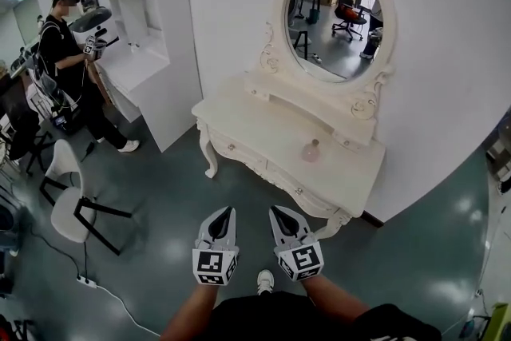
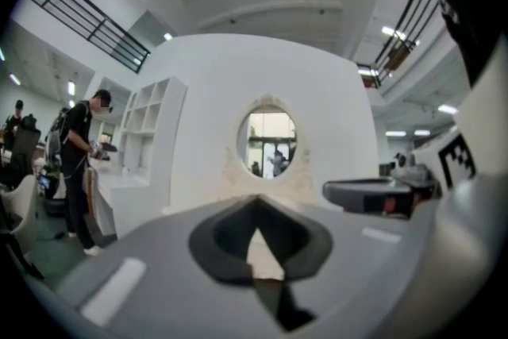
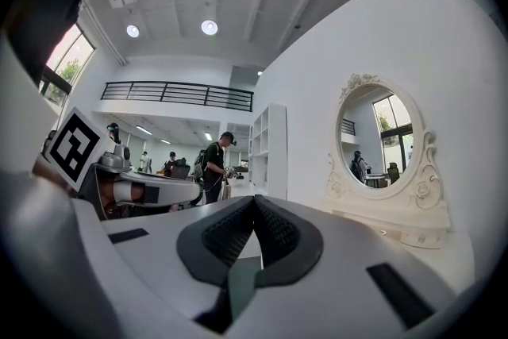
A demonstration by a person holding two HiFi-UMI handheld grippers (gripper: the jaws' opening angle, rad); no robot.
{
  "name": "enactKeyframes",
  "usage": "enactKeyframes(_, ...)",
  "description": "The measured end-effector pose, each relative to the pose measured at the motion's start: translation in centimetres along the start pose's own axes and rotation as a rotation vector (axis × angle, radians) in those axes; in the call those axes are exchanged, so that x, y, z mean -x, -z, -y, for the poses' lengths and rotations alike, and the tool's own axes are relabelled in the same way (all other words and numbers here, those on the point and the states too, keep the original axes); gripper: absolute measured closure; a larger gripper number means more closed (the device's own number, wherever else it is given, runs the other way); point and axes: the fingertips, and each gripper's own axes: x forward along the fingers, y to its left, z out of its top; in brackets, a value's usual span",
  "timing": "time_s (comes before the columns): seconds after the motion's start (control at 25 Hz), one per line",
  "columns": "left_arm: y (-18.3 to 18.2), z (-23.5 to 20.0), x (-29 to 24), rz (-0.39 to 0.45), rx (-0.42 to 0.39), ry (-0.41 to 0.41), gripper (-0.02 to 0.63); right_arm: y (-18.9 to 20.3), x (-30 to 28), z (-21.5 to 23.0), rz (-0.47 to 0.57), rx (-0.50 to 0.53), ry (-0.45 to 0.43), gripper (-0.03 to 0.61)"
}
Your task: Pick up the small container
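The small container (image 1: 310, 150), a pale pink bottle with a narrow neck, stands upright on the white dressing table (image 1: 263, 132), towards its right half below the oval mirror (image 1: 334, 12). My left gripper (image 1: 230, 210) and right gripper (image 1: 274, 209) hang side by side over the floor in front of the table, a good way short of the container. In the left gripper view the dark pads (image 2: 230, 238) meet at the tip with nothing between them. The right gripper's ribbed pads (image 3: 278, 230) also meet, empty. I cannot make out the container in either gripper view.
A person (image 1: 72, 60) in black stands at the far left beside a white shelf unit (image 1: 136, 4). A white chair with black legs (image 1: 68, 188) is on the teal floor at left, with a cable and power strip (image 1: 84, 279) below it.
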Motion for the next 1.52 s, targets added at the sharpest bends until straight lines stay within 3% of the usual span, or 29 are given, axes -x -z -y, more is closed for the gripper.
enactKeyframes(0.36, -2.0, 0.2, -5.6, 0.021, -0.011, -0.013, 0.607, -0.4, -3.5, 5.2, 0.015, -0.004, -0.024, 0.574)
enactKeyframes(1.08, -0.7, -0.4, -12.1, -0.039, -0.018, -0.006, 0.607, 1.1, -7.2, 9.6, -0.012, -0.03, -0.042, 0.574)
enactKeyframes(1.32, -0.3, -2.0, -15.4, -0.043, -0.013, 0.049, 0.607, 1.1, -10.1, 11.7, -0.003, -0.021, 0.017, 0.574)
enactKeyframes(1.52, -0.9, -4.0, -18.5, -0.044, -0.044, 0.132, 0.607, 0.5, -13.1, 14.6, 0.014, -0.05, 0.14, 0.574)
